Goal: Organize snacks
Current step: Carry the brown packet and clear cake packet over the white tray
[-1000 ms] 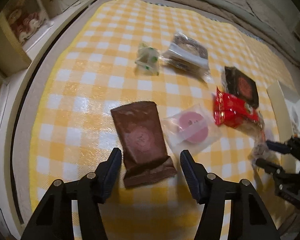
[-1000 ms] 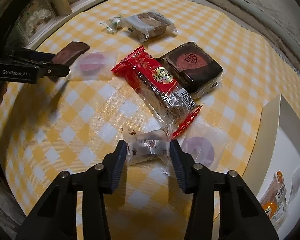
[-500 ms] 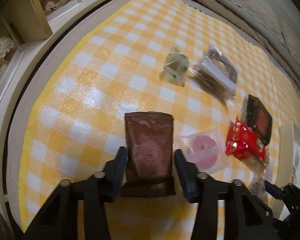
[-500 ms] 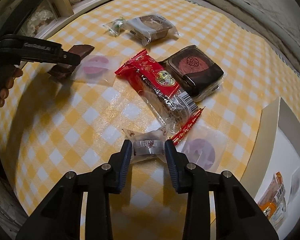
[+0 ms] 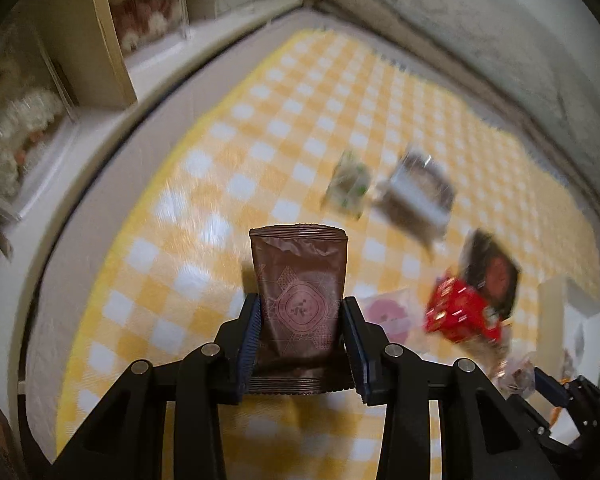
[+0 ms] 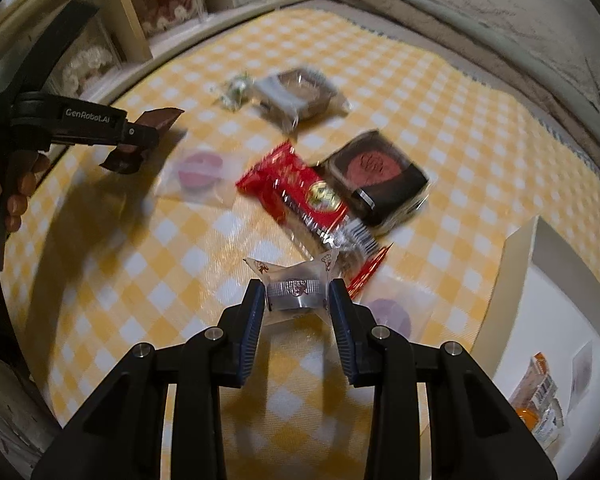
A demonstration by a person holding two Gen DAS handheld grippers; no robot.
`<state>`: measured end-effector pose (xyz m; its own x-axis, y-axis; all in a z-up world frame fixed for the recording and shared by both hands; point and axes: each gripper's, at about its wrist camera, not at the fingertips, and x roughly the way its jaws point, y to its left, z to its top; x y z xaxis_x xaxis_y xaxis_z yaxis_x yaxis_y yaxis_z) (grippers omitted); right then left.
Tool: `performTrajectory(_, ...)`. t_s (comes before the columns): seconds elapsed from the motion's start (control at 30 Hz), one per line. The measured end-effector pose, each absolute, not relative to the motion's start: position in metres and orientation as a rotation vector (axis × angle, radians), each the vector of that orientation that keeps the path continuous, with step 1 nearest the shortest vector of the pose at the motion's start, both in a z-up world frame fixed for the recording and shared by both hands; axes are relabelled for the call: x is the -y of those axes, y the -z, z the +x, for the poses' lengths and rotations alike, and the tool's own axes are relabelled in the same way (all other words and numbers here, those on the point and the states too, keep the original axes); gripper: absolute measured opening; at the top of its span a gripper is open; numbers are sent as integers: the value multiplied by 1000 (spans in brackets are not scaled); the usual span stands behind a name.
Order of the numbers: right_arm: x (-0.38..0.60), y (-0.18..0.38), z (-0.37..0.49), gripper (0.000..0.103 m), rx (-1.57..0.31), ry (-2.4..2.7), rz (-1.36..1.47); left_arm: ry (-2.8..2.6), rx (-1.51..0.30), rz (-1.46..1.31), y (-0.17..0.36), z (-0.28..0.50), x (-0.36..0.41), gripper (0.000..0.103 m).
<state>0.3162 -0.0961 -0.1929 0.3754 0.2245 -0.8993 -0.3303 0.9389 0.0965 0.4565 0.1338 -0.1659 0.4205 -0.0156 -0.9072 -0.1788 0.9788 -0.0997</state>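
Warm, dim indoor light leaves soft glare on the glossy yellow-and-white checked tablecloth [image 6: 440,92] ahead of the black two-finger right gripper [image 6: 298,300], motion blur smears the wrapped snacks beyond, and fisheye bending darkens every corner.

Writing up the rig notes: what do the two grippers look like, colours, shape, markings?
Both are the same: matte black plastic frames with angled struts and round silver bolt heads. Each finger ends in a ribbed dark blue pad. The left gripper seen from the right wrist camera carries white "GenRobot.AI" lettering on its side. The right gripper shows no lettering in its own view. No cables or sleeves visible.
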Motion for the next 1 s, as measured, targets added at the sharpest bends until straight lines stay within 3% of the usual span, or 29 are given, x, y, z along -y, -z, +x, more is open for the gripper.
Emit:
performTrajectory(0.43, 120, 123, 306, 34, -862, -255, -67, 12, -895, -195, 78, 381, -98, 39)
performTrajectory(1.0, 195, 85, 290, 34, -811, -90, 22, 169, -877, -88, 60, 359, -7, 39)
